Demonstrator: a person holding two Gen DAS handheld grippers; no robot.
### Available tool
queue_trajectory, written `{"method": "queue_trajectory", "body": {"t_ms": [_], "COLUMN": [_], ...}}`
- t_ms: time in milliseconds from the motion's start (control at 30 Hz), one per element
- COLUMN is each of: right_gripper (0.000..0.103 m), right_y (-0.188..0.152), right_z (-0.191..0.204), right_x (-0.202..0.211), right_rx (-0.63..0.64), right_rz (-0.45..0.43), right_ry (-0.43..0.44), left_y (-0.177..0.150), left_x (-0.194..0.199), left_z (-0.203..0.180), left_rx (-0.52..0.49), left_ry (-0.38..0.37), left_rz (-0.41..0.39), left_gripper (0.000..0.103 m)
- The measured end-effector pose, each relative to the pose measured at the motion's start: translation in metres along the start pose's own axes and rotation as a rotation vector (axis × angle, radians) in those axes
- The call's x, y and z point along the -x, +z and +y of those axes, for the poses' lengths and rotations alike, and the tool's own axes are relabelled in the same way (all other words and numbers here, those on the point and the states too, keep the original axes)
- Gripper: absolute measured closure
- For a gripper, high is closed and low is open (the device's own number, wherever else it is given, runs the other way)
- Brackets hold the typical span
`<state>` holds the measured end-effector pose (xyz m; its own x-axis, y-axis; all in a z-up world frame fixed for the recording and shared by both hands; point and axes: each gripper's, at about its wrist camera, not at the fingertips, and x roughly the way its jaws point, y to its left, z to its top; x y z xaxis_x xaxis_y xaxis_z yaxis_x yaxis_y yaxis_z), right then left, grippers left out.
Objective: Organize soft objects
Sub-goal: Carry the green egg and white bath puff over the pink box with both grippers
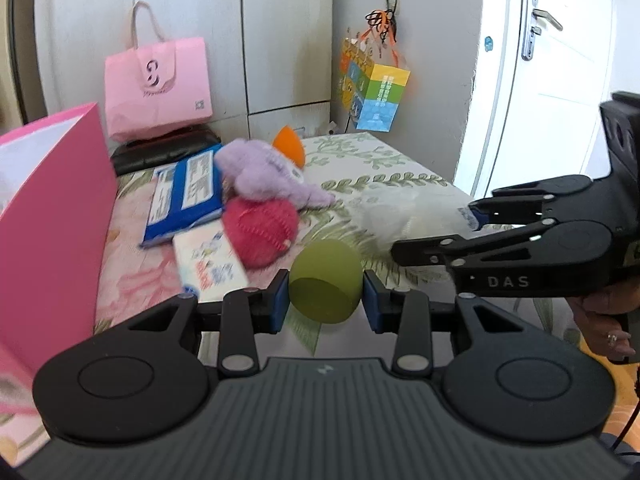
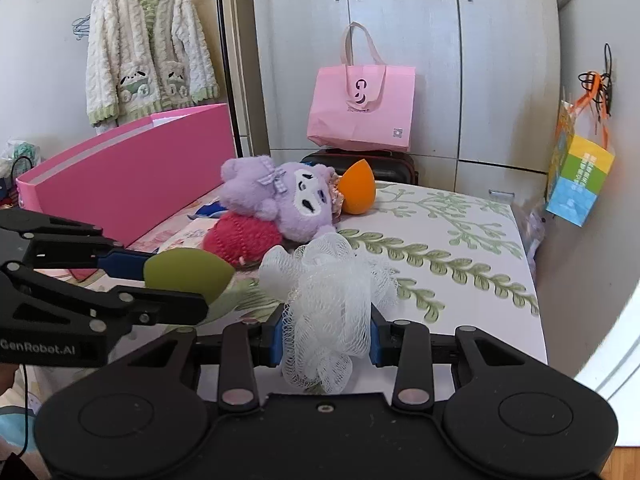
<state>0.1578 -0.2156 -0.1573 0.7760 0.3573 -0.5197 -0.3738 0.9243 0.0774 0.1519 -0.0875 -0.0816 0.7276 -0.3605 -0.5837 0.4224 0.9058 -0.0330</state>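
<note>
My left gripper is shut on a green egg-shaped sponge, held just above the bed. From the right wrist view the same sponge shows between the left gripper's fingers. My right gripper is shut on a white mesh bath pouf; in the left wrist view it reaches in from the right with the blurred pouf. On the bed lie a purple plush, a red knitted ball and an orange sponge.
A pink open box stands along the bed's left side. Blue and white packets lie beside it. A pink tote bag sits on a black case by the wardrobe. The leaf-print sheet spreads right. A colourful bag hangs on the wall.
</note>
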Motion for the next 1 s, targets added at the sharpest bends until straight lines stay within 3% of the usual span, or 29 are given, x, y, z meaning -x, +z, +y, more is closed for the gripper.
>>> {"method": "queue_trajectory", "body": {"t_ms": [233,433,567,1000], "right_gripper": [0.061,0.061,0.061,0.061], "right_y": [-0.005,0.004,0.007,0.026], "right_z": [0.026,0.046,0.068,0.138], "right_x": [0.019,0.029,0.036,0.055], "right_rx": [0.004,-0.056,-0.02,0.081], "right_rz": [0.019,0.108,0.127,0.218], "right_ry": [-0.007,0.056,0.085,0.313], "left_y": [-0.013,-0.022,-0.024,-0.032], "left_x": [0.018,0.035,0.05,0.122], "left_z": [0.013,0.019,0.027,0.066], "left_rx": [0.02,0.016,0.044,0.082], "left_ry": [0.012,0.023,0.012,0.041], "left_rz": [0.061,0.122,0.153,0.226], "left_gripper": [0.066,0.066,0.066,0.066]}}
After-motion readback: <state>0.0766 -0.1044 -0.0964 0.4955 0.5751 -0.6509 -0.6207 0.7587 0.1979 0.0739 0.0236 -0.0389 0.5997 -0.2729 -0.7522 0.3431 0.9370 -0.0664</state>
